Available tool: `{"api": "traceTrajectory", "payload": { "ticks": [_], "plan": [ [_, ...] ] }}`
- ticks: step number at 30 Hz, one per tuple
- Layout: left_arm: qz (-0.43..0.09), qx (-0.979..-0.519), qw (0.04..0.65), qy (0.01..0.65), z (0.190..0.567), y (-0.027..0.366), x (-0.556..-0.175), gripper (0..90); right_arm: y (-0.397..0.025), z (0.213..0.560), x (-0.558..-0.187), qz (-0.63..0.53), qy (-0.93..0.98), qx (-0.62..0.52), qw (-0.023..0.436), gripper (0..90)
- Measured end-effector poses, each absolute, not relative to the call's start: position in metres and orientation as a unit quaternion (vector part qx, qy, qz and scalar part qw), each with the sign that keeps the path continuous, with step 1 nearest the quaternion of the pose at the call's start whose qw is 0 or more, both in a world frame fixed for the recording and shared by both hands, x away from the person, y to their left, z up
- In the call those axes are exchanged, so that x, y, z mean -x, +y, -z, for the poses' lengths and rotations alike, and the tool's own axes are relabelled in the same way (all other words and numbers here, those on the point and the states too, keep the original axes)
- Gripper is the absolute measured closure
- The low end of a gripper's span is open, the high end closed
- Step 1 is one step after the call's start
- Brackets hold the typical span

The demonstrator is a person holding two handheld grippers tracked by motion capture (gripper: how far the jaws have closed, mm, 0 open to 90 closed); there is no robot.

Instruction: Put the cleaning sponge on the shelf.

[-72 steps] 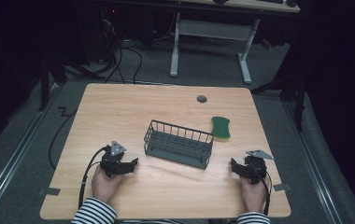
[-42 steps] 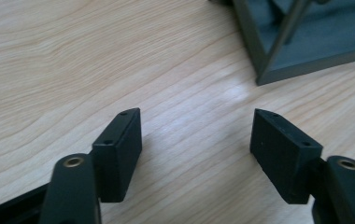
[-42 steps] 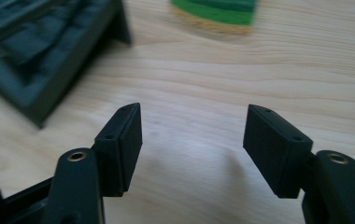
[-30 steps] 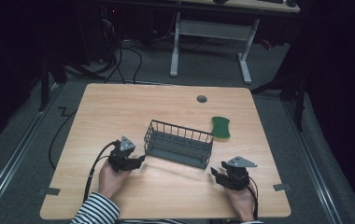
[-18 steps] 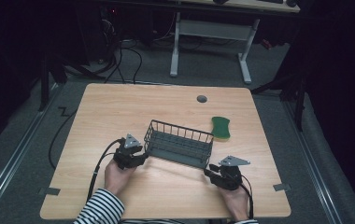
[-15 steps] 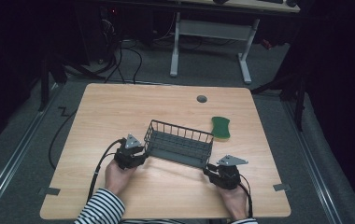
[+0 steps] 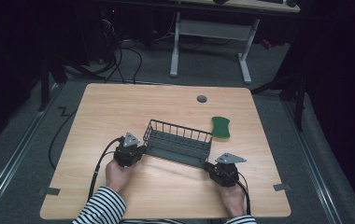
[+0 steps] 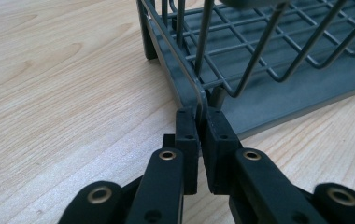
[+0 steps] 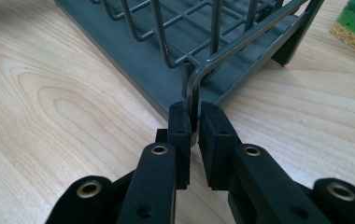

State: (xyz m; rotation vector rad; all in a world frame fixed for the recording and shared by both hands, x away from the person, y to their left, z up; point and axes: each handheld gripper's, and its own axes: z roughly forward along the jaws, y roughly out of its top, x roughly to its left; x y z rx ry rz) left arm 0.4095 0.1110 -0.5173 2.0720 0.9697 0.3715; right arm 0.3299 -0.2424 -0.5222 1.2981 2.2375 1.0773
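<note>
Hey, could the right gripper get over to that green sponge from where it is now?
Probably not yet: the right gripper is closed on the basket corner. Once released, open table leads to the sponge.

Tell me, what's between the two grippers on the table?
The dark wire basket sits between the left gripper and right gripper; each pinches a near corner, seen from the high view.

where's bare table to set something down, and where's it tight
Bare patches: the far-left table behind the wire rack, and the near edge between the two hands. Tight: around the rack, with left tongs and right tongs at its corners, and by the green sponge.
</note>
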Motion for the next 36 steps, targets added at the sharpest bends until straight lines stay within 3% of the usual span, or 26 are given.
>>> {"api": "traceTrajectory", "payload": {
  "ticks": [14, 30, 32, 34, 36],
  "plan": [
    [-0.157, -0.801, 0.386, 0.429, 0.515, 0.145, -0.427, 86.0, -0.208, 0.518, -0.371, -0.367, 0.798, -0.457, 0.142, 84.7],
    [-0.169, -0.77, 0.4, 0.467, 0.519, 0.173, -0.445, 84.9, -0.174, 0.519, -0.41, -0.369, 0.79, -0.469, 0.143, 84.5],
    [-0.169, -0.769, 0.404, 0.465, 0.519, 0.174, -0.445, 79.0, -0.175, 0.519, -0.41, -0.37, 0.789, -0.469, 0.141, 82.5],
    [-0.157, -0.768, 0.408, 0.467, 0.519, 0.175, -0.445, 67.2, -0.178, 0.518, -0.408, -0.374, 0.783, -0.477, 0.143, 67.2],
    [-0.156, -0.771, 0.404, 0.467, 0.518, 0.176, -0.443, 55.7, -0.182, 0.515, -0.405, -0.379, 0.778, -0.482, 0.135, 62.4]
  ]
}}
